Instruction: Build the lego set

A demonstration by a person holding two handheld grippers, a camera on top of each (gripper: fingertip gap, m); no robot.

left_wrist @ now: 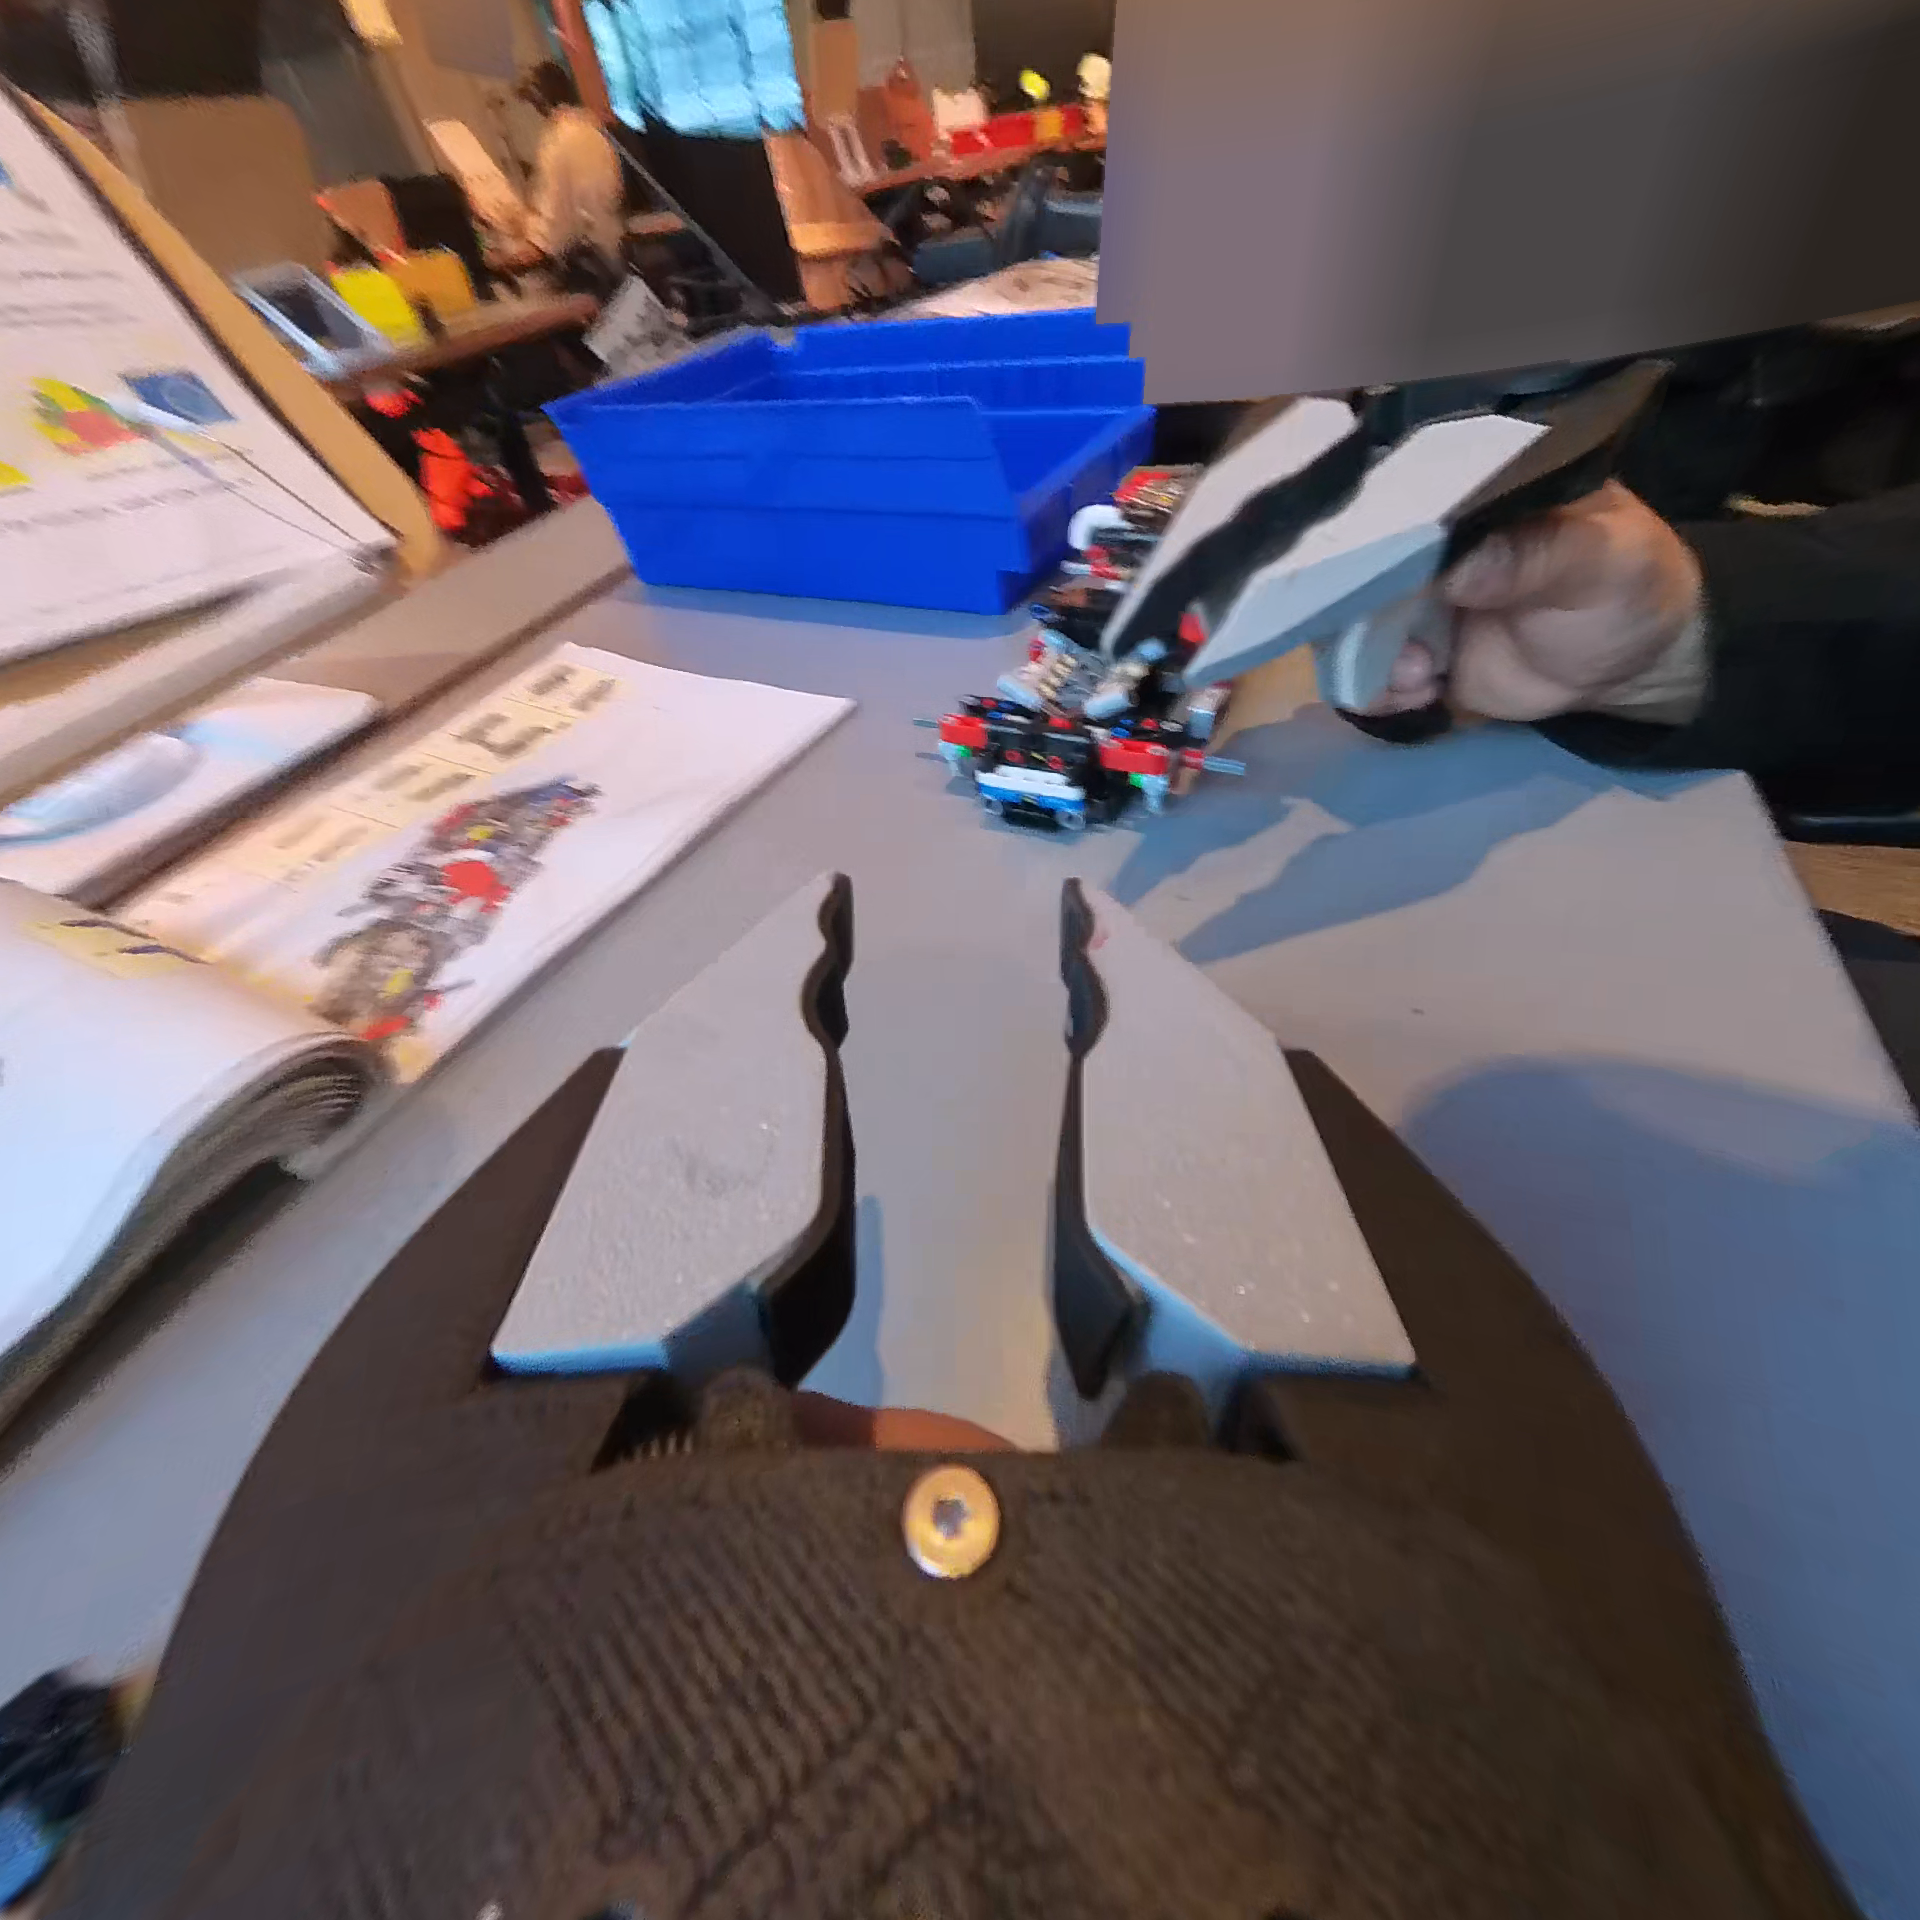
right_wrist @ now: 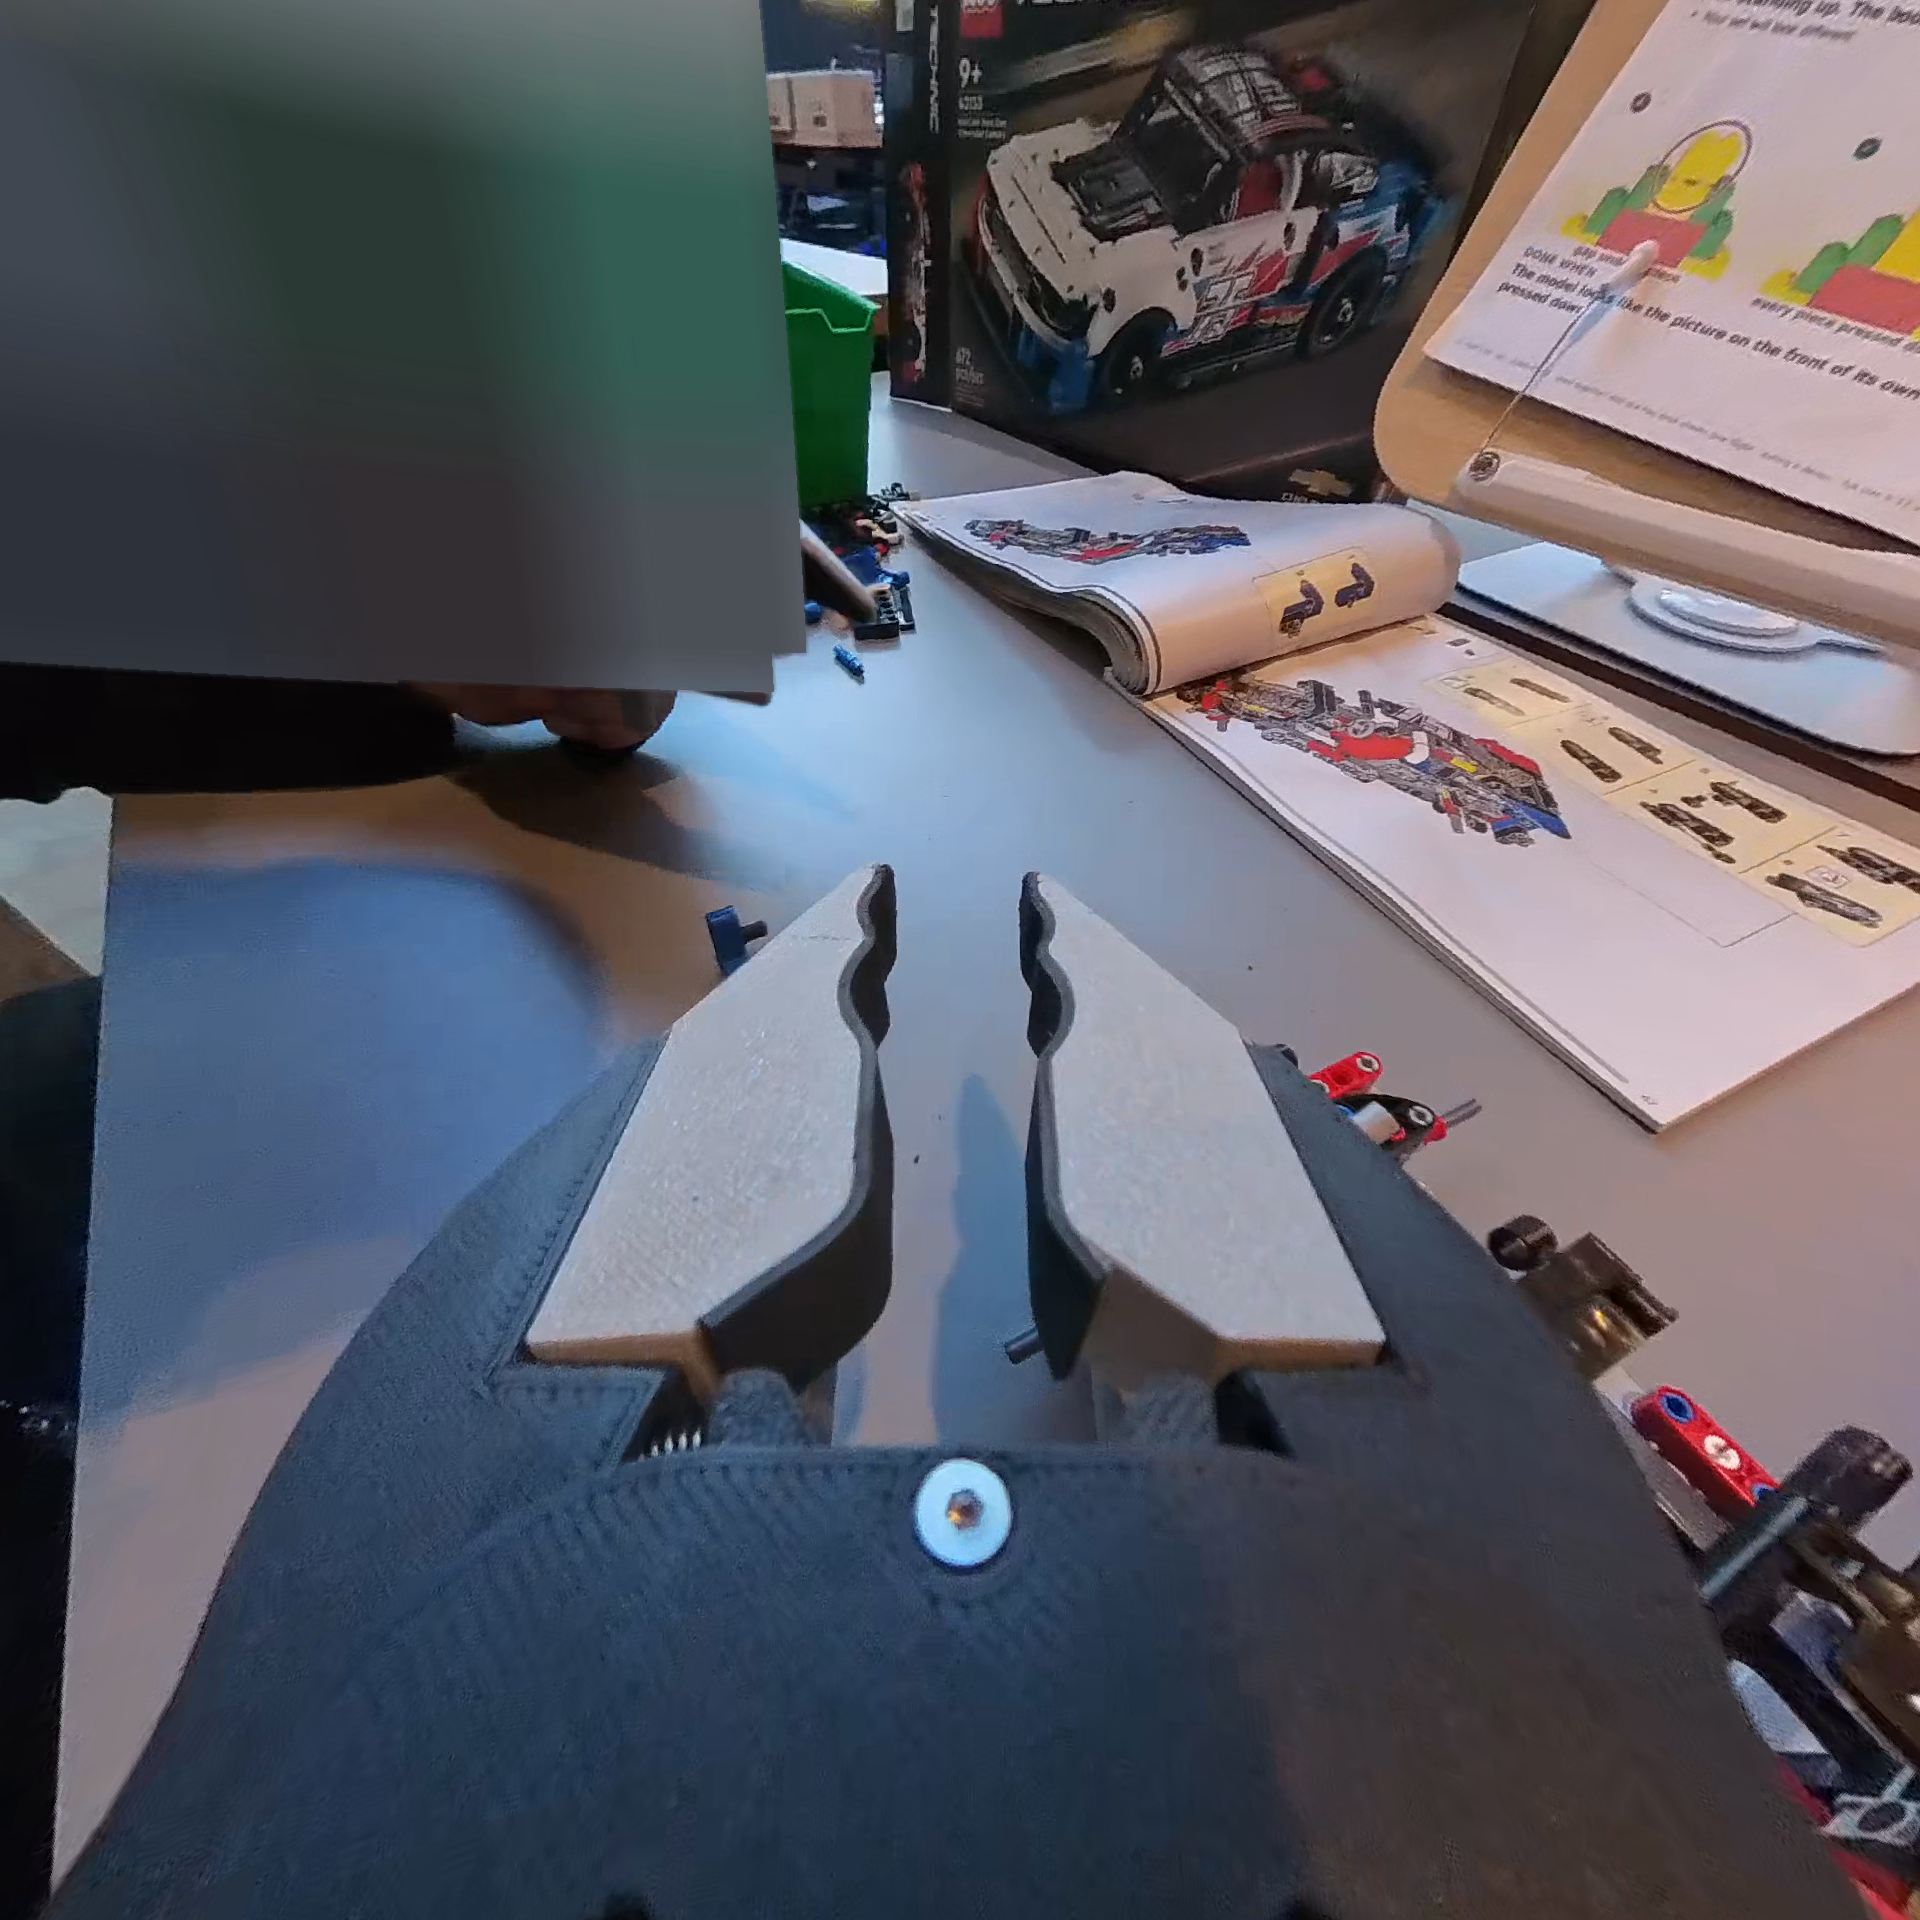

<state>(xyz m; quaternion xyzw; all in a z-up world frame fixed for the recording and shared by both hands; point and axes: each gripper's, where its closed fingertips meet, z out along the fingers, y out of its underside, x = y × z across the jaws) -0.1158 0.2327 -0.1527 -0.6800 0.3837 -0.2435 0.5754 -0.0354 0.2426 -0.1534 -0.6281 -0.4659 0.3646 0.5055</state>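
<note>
The partly built lego model (left_wrist: 1081, 727), black with red, white and blue parts, sits on the grey table (left_wrist: 1455, 1039) ahead of my left gripper (left_wrist: 958, 914). That gripper is open and empty, low over bare table. My right gripper (left_wrist: 1155, 660), held by a hand (left_wrist: 1558, 613), hovers just above the model's top. In the right wrist view the right gripper (right_wrist: 956, 904) is open with nothing between its fingers. The model (right_wrist: 1766, 1507) lies to its lower right. A small blue piece (right_wrist: 732, 930) lies just left of the left finger.
A blue bin (left_wrist: 831, 488) stands behind the model. The open instruction booklet (left_wrist: 468, 831) lies at the left and also shows in the right wrist view (right_wrist: 1455, 790). The lego box (right_wrist: 1174, 229), a green bin (right_wrist: 826, 364), loose pieces (right_wrist: 873, 582) and a clipboard stand (right_wrist: 1714, 260) are at the back. Some 9 cm of space lies between my two pairs of fingers.
</note>
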